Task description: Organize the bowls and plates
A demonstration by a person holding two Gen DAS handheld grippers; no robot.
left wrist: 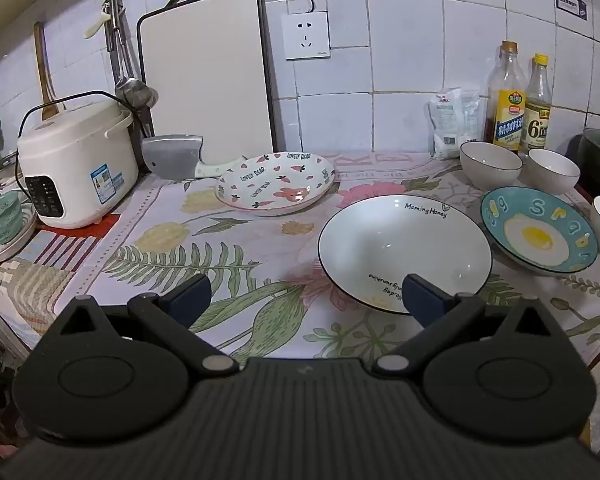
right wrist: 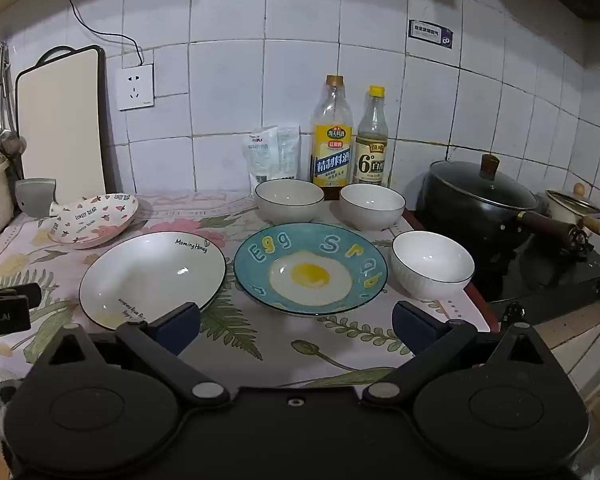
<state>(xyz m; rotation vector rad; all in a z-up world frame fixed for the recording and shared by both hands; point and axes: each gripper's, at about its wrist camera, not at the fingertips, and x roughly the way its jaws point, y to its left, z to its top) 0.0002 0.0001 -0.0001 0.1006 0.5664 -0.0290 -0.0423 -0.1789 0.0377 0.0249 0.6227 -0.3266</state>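
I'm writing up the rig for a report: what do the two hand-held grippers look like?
Both look alike: the left hand-held gripper and right hand-held gripper have matte black bodies with ribbed tops, two round disc housings, black linkage arms on silver pivot pins, and dark navy finger pads. Seen from the right wrist view, the left one's side carries white "Robot.AI" lettering. No cables or sleeves show.

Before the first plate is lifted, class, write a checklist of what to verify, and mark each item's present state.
1. Left tongs open: ok.
2. Right tongs open: ok.
3. Both tongs hold nothing: ok.
4. White plate, egg plate and bear plate lie apart, unstacked: ok.
5. Three small bowls are upright, nothing seen in them: ok.
6. Cleaver beside the bear plate, touching it: cannot tell.
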